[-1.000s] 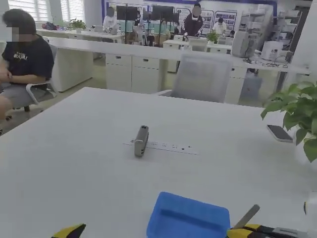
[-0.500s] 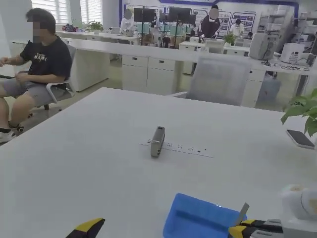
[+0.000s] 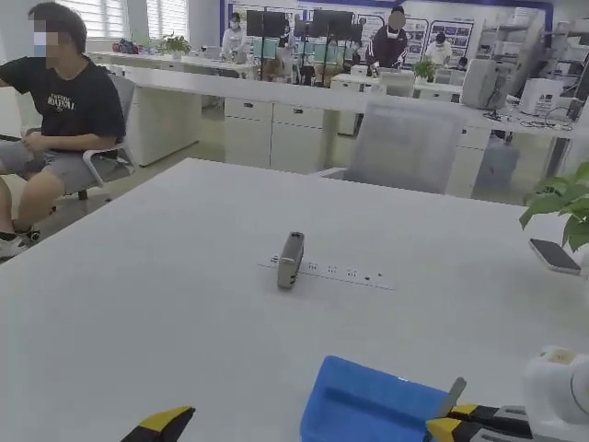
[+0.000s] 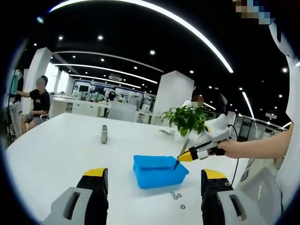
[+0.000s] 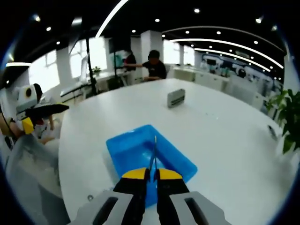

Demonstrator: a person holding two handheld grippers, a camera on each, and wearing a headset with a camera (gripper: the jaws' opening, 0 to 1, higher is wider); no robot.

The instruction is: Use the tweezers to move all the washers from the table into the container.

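The blue container (image 3: 368,405) sits on the white table (image 3: 184,304) near the front edge. My right gripper (image 3: 448,427) is at its right side, shut on metal tweezers (image 3: 451,398) that point up and over the container's rim. In the right gripper view the tweezers (image 5: 153,157) stick out from the shut gripper (image 5: 151,174) above the container (image 5: 136,150). Several small washers (image 4: 176,197) lie on the table just in front of the container (image 4: 157,169). My left gripper (image 4: 154,187) is open and holds nothing; its yellow tip (image 3: 164,421) shows left of the container.
A grey box (image 3: 290,260) lies mid-table by a row of sockets. A phone (image 3: 555,256) and a potted plant (image 3: 561,203) are at the right edge. An office chair (image 3: 405,147) stands behind the table. A person (image 3: 55,110) sits at the far left.
The head camera has swung left, so the whole scene sits further right. The grippers and the tweezers keep about the same places beside the container.
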